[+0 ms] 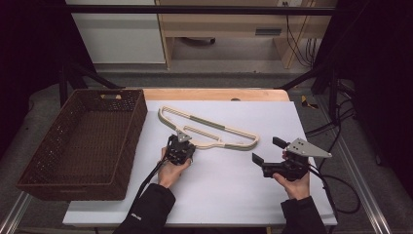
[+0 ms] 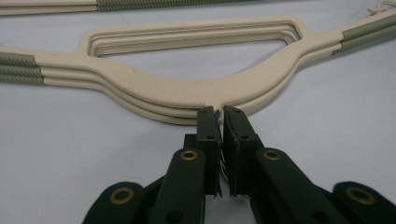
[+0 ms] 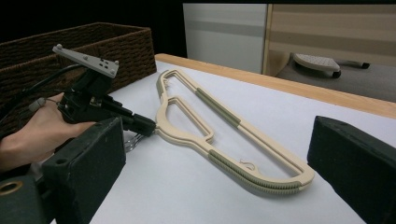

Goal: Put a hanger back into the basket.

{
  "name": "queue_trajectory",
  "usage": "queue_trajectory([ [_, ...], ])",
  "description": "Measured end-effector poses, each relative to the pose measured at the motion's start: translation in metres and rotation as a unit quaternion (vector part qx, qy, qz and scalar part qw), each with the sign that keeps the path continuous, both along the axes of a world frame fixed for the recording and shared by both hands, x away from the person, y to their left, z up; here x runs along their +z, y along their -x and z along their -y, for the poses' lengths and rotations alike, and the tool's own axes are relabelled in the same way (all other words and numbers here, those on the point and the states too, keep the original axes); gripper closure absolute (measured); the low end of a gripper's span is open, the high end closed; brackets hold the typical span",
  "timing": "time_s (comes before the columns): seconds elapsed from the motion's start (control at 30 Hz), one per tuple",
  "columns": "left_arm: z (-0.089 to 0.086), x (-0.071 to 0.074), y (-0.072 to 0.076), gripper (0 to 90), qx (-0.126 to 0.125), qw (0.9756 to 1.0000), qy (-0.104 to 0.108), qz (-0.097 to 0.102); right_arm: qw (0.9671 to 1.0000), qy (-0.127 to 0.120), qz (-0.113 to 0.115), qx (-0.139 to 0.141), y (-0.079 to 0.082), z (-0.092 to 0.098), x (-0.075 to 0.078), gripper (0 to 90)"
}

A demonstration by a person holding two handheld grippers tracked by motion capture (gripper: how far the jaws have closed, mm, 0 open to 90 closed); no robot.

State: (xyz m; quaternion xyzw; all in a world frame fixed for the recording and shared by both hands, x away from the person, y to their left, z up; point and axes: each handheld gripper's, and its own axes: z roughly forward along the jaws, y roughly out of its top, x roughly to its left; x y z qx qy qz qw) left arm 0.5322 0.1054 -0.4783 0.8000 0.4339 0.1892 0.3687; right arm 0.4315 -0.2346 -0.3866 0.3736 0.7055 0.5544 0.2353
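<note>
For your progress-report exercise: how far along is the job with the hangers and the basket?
Done: nothing; the basket holds no hangers. In hand: the left hand-held gripper is shut at the neck of the stacked cream hangers, which lie on the white table. The right hand-held gripper waits open beside them. Left: probably lifting the hangers into the basket.

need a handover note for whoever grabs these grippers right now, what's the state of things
Left gripper: jaws shut at the neck of the stacked cream hangers, seemingly on their metal hooks, which are mostly hidden between the jaws.
Right gripper: open, holding nothing, hovering to the right of the hangers.
Hangers lie flat on the white table, stacked together.
Brown wicker basket sits at the left of the table, nothing in it.
Done: the left grip is made.
Left: probably lifting the hangers and moving them to the basket.
</note>
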Motion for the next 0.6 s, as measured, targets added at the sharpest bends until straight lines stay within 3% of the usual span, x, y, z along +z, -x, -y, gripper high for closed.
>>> queue_trajectory([
  [0.17, -0.003, 0.004, 0.001, 87.9, 0.007, 0.9999, -0.014, -0.001, 1.0, 0.0, 0.001, -0.001, 0.0, 0.0, 0.0, 4.8],
  [0.43, -0.004, 0.011, 0.004, 88.6, 0.001, 0.9999, -0.01, 0.005, 1.0, 0.004, -0.006, 0.005, -0.005, -0.005, -0.004, 5.5],
  [0.6, -0.007, 0.02, 0.007, 88.7, -0.002, 0.9999, -0.007, 0.007, 0.9995, 0.003, -0.019, 0.023, -0.017, -0.017, -0.011, 7.7],
])
